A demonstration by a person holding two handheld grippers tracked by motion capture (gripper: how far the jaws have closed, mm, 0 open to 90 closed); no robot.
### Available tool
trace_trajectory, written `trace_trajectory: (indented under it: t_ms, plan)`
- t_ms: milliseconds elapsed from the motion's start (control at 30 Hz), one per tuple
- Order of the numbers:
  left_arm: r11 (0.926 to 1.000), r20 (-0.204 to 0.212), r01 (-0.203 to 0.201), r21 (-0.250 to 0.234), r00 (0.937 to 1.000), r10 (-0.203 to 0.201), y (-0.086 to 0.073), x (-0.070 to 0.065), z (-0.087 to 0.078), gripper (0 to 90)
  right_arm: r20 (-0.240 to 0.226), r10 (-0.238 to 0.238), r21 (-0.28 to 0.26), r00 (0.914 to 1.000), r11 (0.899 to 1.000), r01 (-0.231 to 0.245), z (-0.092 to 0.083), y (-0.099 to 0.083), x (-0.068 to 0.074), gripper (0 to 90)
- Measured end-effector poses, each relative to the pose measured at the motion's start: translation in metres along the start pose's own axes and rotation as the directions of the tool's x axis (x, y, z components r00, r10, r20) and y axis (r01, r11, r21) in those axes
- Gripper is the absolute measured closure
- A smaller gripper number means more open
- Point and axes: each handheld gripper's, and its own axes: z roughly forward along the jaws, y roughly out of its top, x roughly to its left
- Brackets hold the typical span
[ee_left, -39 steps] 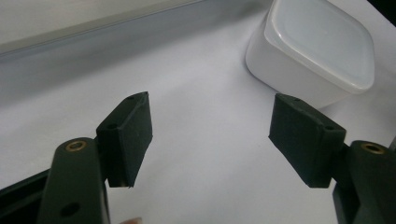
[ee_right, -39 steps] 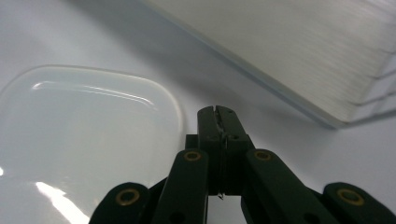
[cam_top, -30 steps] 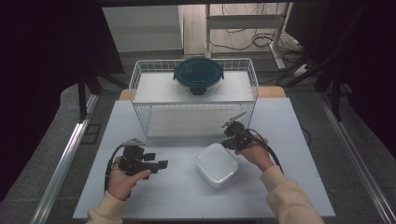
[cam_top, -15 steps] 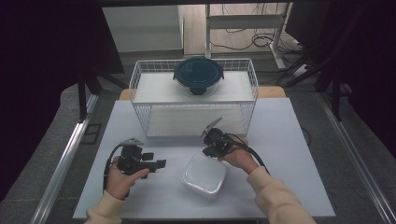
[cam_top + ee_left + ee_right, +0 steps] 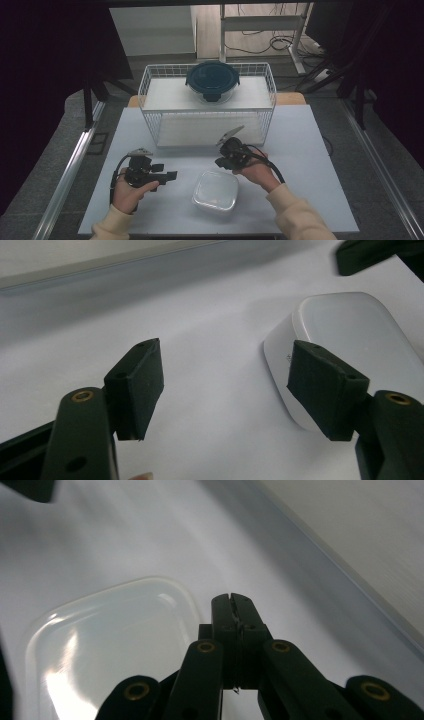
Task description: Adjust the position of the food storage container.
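Observation:
A white square container with a lid (image 5: 216, 191) lies on the table near the front middle. My right gripper (image 5: 220, 162) hovers just beyond its far right corner with its jaws shut and nothing between them. In the right gripper view the shut jaw tips (image 5: 232, 601) stand over the table beside the container's rounded edge (image 5: 110, 645). My left gripper (image 5: 170, 176) rests to the left of the container, pointing at it, jaws open and empty. In the left gripper view the container (image 5: 350, 330) lies past the open pads (image 5: 140, 380).
A white wire basket (image 5: 207, 111) stands at the back of the white table (image 5: 310, 165). A round glass container with a dark blue lid (image 5: 212, 80) sits in it. Metal rails run along both sides of the table.
My right gripper has moved left, and the white container has slid left and nearer the front edge. The left gripper has stayed put.

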Motion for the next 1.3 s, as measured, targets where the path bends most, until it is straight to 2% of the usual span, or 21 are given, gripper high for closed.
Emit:
trace_trajectory:
  t_ms: [133,267,433,533,700,833,867,967,1033,1167,1300]
  plan:
    - [1.0000,0.002,0.009,-0.002,1.0000,-0.009,0.000,0.000,0.000,29.6,-0.042,-0.015,-0.042,0.9990,0.999,0.014,-0.025,-0.023,0.017,89.4]
    - [1.0000,0.009,0.004,0.003,0.9999,-0.004,0.001,-0.003,0.002,29.5,-0.104,-0.033,-0.053,0.9941,0.998,0.027,-0.038,-0.049,0.042,89.3]
    - [0.9999,0.008,0.001,0.011,1.0000,-0.001,0.000,-0.005,0.005,29.4,-0.143,-0.045,-0.037,0.9888,0.999,0.040,-0.033,-0.078,0.069,89.3]
    - [0.9999,0.007,0.002,0.010,1.0000,-0.002,0.000,-0.004,0.005,29.4,-0.161,-0.045,-0.038,0.9858,0.999,0.040,-0.030,-0.089,0.077,89.3]
    - [0.9999,0.003,0.004,0.010,1.0000,-0.004,0.000,-0.004,0.004,29.4,-0.179,-0.080,-0.008,0.9805,0.997,0.080,-0.019,-0.099,0.091,89.3]
    - [1.0000,0.002,0.006,0.007,1.0000,-0.006,-0.001,-0.006,0.005,29.4,-0.146,-0.067,0.002,0.9870,0.998,0.068,-0.010,-0.102,0.087,89.4]
    - [1.0000,0.002,0.003,0.009,1.0000,-0.004,-0.001,-0.006,0.004,29.3,-0.150,-0.067,-0.001,0.9864,0.998,0.067,-0.009,-0.102,0.084,89.4]
    - [0.9999,0.032,0.016,0.004,0.9994,-0.016,-0.001,-0.005,0.003,29.2,-0.117,-0.065,0.000,0.9910,0.998,0.066,-0.008,-0.103,0.080,89.4]
    - [0.9999,0.030,0.016,0.002,0.9994,-0.016,-0.001,-0.006,0.003,29.2,-0.101,-0.059,-0.007,0.9931,0.998,0.058,-0.008,-0.104,0.075,89.4]
    - [0.9999,0.030,0.014,0.004,0.9995,-0.014,0.000,-0.006,0.004,29.2,-0.045,-0.048,-0.007,0.9979,0.999,0.047,-0.008,-0.103,0.062,89.5]
    - [0.9999,0.027,0.016,0.006,0.9995,-0.016,-0.001,-0.006,0.004,29.2,-0.027,-0.013,-0.018,0.9995,1.000,0.013,-0.006,-0.102,0.046,89.4]
